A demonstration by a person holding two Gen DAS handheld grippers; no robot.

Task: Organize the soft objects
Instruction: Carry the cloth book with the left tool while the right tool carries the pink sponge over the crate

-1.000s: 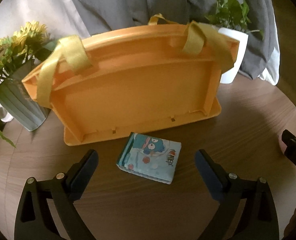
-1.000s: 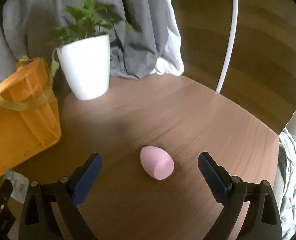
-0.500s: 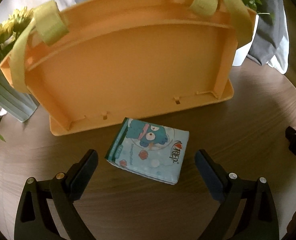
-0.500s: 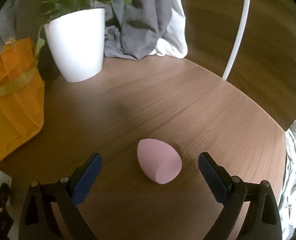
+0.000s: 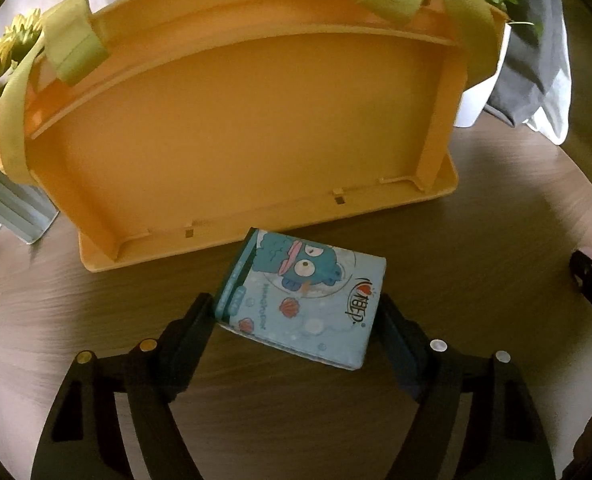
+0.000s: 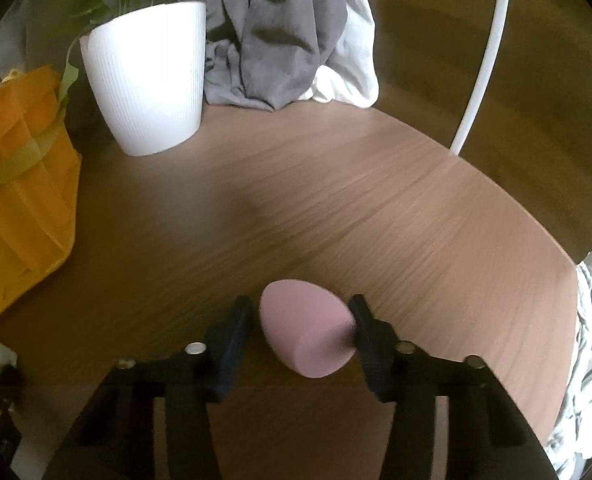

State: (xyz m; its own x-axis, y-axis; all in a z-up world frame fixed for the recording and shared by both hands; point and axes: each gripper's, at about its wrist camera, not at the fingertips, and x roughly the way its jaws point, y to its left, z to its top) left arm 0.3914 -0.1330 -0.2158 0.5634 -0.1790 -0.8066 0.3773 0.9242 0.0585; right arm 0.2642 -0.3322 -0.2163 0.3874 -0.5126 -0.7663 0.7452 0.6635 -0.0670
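A light-blue tissue pack [image 5: 304,300] with a cartoon print lies on the round wooden table [image 5: 476,240], just in front of the orange basket [image 5: 255,120] with yellow-green straps. My left gripper [image 5: 298,312] is closing on the pack, and both fingers touch its sides. In the right wrist view a pink egg-shaped sponge [image 6: 308,332] sits between the closing jaws of my right gripper [image 6: 300,316]. The right finger [image 6: 362,320] presses into the sponge and the left finger sits tight against its other side. The basket [image 6: 19,200] stands to the left.
A white plant pot [image 6: 147,80] and a heap of grey and white cloth [image 6: 279,60] stand at the back. A ribbed vase of sunflowers [image 5: 3,184] is left of the basket. A white tube [image 6: 484,60] rises past the table's far edge.
Both grippers sank closer to the table and their jaws came in from wide open, the left around the tissue pack, the right around the sponge. The pack turned slightly.
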